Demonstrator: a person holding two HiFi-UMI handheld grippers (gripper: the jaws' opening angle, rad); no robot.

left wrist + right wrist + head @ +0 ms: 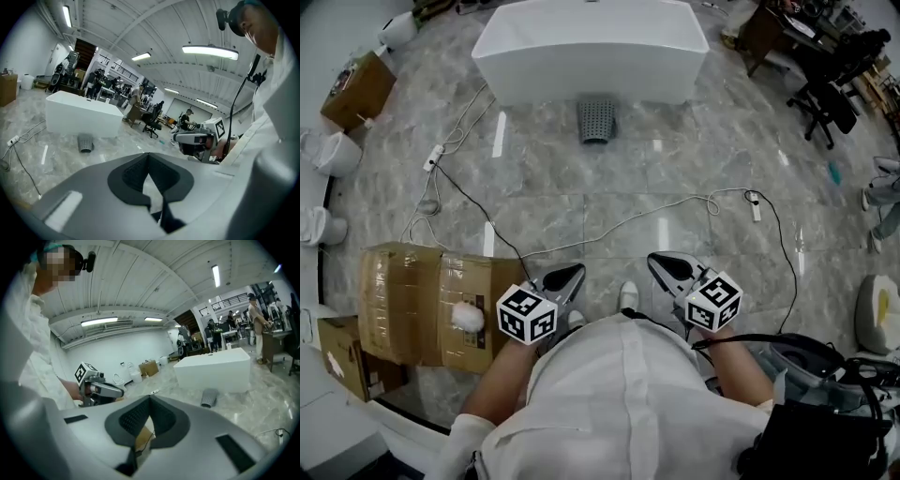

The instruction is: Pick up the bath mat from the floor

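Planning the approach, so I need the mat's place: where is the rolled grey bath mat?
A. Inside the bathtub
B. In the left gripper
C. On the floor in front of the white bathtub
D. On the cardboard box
C: the bath mat lies on the floor right in front of the bathtub, well away from the left gripper and right gripper.

No text or number can be read anywhere. The box point(403, 300) at lower left of the head view bears dark print, too small to make out.
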